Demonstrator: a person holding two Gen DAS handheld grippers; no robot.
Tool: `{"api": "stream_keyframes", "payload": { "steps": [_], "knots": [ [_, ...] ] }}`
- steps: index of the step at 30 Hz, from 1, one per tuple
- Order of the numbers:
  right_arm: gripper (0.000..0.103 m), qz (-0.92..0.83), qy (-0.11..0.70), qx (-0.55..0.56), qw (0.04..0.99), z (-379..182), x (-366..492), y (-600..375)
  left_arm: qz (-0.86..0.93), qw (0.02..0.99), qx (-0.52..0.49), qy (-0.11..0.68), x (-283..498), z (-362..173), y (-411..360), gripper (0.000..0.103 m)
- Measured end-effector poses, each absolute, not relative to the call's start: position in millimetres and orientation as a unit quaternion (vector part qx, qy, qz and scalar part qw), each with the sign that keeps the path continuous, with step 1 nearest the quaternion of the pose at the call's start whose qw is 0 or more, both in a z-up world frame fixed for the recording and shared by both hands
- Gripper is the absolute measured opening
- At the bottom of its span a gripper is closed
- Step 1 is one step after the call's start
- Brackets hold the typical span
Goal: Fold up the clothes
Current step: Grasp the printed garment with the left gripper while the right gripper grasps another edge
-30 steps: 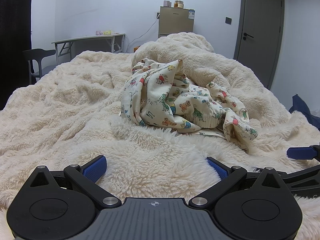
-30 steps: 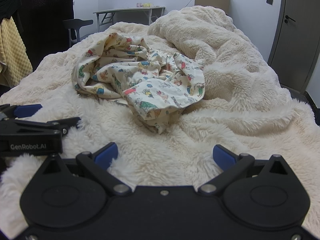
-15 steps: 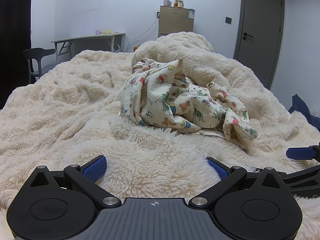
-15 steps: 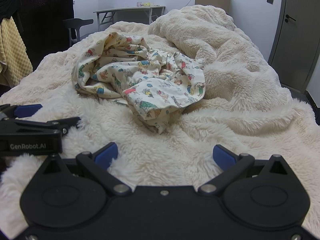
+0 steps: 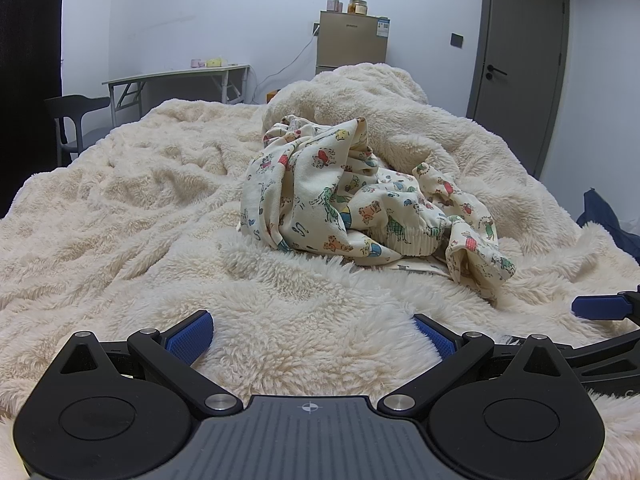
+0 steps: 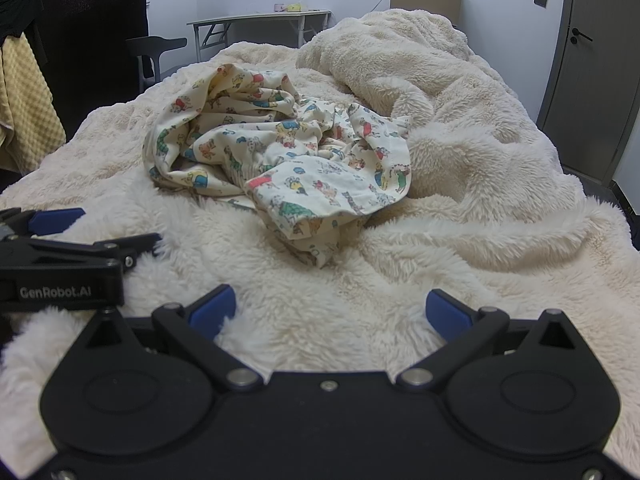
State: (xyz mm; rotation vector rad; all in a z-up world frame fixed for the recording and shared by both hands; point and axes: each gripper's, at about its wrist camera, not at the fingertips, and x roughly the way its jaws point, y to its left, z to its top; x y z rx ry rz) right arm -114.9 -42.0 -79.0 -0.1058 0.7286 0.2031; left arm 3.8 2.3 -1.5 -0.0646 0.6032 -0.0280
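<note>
A crumpled cream garment with a colourful animal print (image 5: 360, 204) lies in a heap in the middle of the fluffy cream blanket (image 5: 140, 216); it also shows in the right wrist view (image 6: 280, 160). My left gripper (image 5: 312, 334) is open and empty, resting low on the blanket in front of the heap. My right gripper (image 6: 332, 312) is open and empty, also short of the garment. Each gripper shows at the edge of the other's view: the right one (image 5: 600, 306) and the left one (image 6: 60, 220).
The blanket (image 6: 460, 200) is bunched into a thick mound (image 6: 400, 48) behind the garment. Beyond the bed stand a folding table (image 5: 180, 78), a dark chair (image 5: 76, 108), a small fridge (image 5: 352, 40) and a grey door (image 5: 520, 48). A yellow cloth (image 6: 24, 108) hangs at the left.
</note>
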Motion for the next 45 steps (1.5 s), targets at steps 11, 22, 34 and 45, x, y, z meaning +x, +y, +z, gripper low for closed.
{"api": "stream_keyframes", "payload": {
  "steps": [11,22,34,45],
  "knots": [
    [0.103,0.109,0.365,-0.048,0.924,-78.6,-112.0,-43.3,-0.023,0.950,-0.042,0.308,8.0,-1.5,6.3,0.103],
    [0.103,0.194,0.337,-0.113,0.914,-48.2,-79.7,-62.8,-0.074,0.970,-0.041,0.226,55.7,55.7,66.7,0.103],
    [0.098,0.217,0.360,-0.101,0.902,-47.9,-34.3,-72.6,-0.185,0.908,-0.197,0.319,137.8,-0.5,97.0,0.087],
    [0.004,0.290,0.403,-0.066,0.865,-55.8,-5.1,-44.0,-0.252,0.883,-0.277,0.285,137.1,13.8,119.4,0.016]
  ]
}}
